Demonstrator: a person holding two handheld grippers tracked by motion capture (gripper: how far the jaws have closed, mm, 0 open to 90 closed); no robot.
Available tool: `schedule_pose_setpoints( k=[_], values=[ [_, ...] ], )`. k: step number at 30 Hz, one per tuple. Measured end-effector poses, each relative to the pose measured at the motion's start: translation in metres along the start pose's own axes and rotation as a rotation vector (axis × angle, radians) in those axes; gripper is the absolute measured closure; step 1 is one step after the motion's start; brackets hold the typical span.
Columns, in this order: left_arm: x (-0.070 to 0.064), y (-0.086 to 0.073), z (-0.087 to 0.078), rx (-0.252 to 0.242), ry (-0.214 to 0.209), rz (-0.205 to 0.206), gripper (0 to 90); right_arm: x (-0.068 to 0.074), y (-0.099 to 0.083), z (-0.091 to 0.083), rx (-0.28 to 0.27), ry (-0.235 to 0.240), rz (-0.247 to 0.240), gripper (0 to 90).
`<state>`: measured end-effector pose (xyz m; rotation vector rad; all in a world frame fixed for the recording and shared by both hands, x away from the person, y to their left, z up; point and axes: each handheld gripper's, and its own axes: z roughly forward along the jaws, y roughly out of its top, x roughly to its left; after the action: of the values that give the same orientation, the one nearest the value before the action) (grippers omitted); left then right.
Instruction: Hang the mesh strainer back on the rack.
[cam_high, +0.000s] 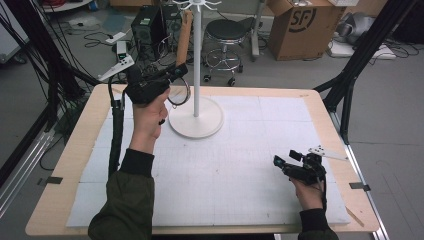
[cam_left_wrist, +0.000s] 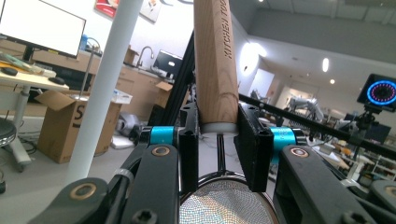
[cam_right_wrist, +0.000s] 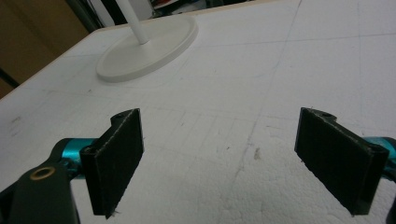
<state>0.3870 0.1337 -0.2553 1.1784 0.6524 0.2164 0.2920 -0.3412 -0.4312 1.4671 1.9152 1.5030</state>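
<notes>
A strainer with a long wooden handle (cam_high: 184, 37) and a round wire mesh bowl (cam_high: 179, 95) is held upright, handle up, beside the pole of a white hook stand (cam_high: 196, 60). My left gripper (cam_high: 177, 70) is shut on the handle's lower end, just left of the pole. In the left gripper view the handle (cam_left_wrist: 215, 60) rises between the jaws, my left gripper (cam_left_wrist: 217, 135) clamps it above the mesh (cam_left_wrist: 224, 203), and the pole (cam_left_wrist: 105, 88) passes at the left. My right gripper (cam_high: 282, 162) hovers open near the table's front right; the right gripper view shows my right gripper (cam_right_wrist: 229, 158) with nothing between the jaws.
The stand's round base (cam_high: 196, 117) sits on the white foam mat (cam_high: 240, 175) at the back centre, its hooks (cam_high: 200, 5) high above. The base (cam_right_wrist: 147, 49) lies far ahead of the right jaws. Behind the table are a stool (cam_high: 225, 35) and a cardboard box (cam_high: 305, 25).
</notes>
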Motion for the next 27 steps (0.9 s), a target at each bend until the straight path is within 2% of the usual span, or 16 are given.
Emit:
schedule_pose_setpoints(
  k=[6,9,15,27],
  values=[
    [-0.002,0.004,0.011,0.027,0.015,0.029,72.0,0.000,0.000,-0.001,-0.006,0.012,0.017,14.8],
    [-0.004,0.009,0.017,0.011,0.002,0.029,72.0,0.000,0.000,-0.003,-0.012,0.012,0.022,14.7],
    [-0.008,0.010,0.026,0.041,0.011,0.062,71.9,-0.002,0.000,-0.002,-0.013,0.013,0.022,14.7],
    [-0.005,0.010,0.030,0.049,0.050,0.068,71.9,-0.003,0.000,-0.003,-0.014,0.009,0.019,14.7]
  ],
)
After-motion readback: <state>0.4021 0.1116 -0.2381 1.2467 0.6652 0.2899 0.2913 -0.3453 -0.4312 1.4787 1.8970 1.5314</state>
